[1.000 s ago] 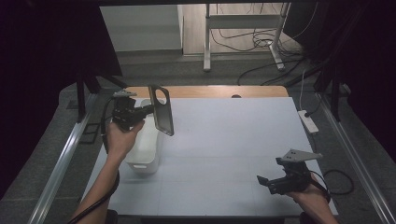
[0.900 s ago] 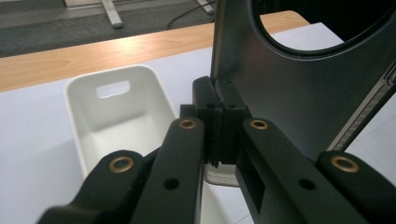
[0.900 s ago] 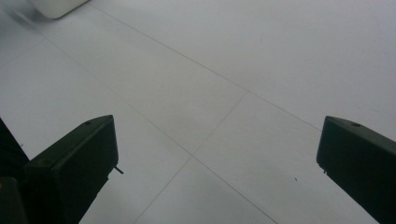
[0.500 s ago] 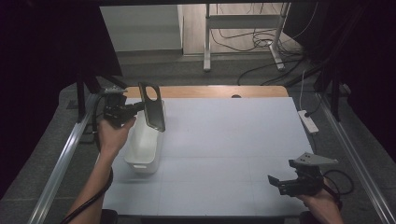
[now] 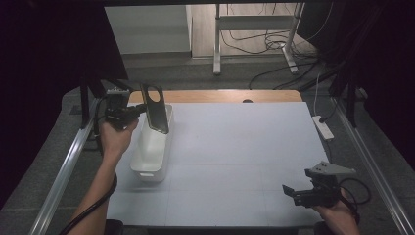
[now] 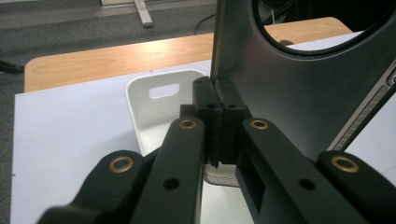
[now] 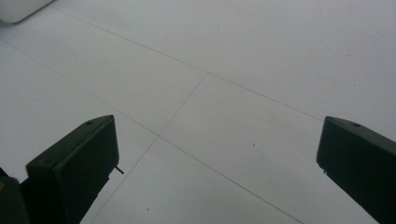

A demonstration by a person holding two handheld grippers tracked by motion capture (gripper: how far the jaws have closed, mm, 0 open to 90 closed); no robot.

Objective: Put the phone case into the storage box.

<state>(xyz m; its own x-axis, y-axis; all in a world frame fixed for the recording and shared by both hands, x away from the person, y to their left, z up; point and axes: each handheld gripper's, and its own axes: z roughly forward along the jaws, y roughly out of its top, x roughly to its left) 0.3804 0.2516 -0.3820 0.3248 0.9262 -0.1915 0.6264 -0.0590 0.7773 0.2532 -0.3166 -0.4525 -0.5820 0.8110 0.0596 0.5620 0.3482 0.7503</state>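
Since a second back my left tool [image 5: 139, 108], pinching the dark plate [image 5: 155, 108] by its edge, has carried it left over the white bin [image 5: 151, 147]; lower it upright between the walls; right tool [image 5: 293, 192] idles spread.

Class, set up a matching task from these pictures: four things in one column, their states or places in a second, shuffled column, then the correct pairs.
Things:
1. left claw
2. right claw
3. white bin
4. dark plate with a round hole

States or places:
A. open, with nothing between its jaws
B. stands on the white table at its left side
C. held upright above the bin
D. clamped on a thin edge

Pairs: 1-D, 2-A, 3-B, 4-C
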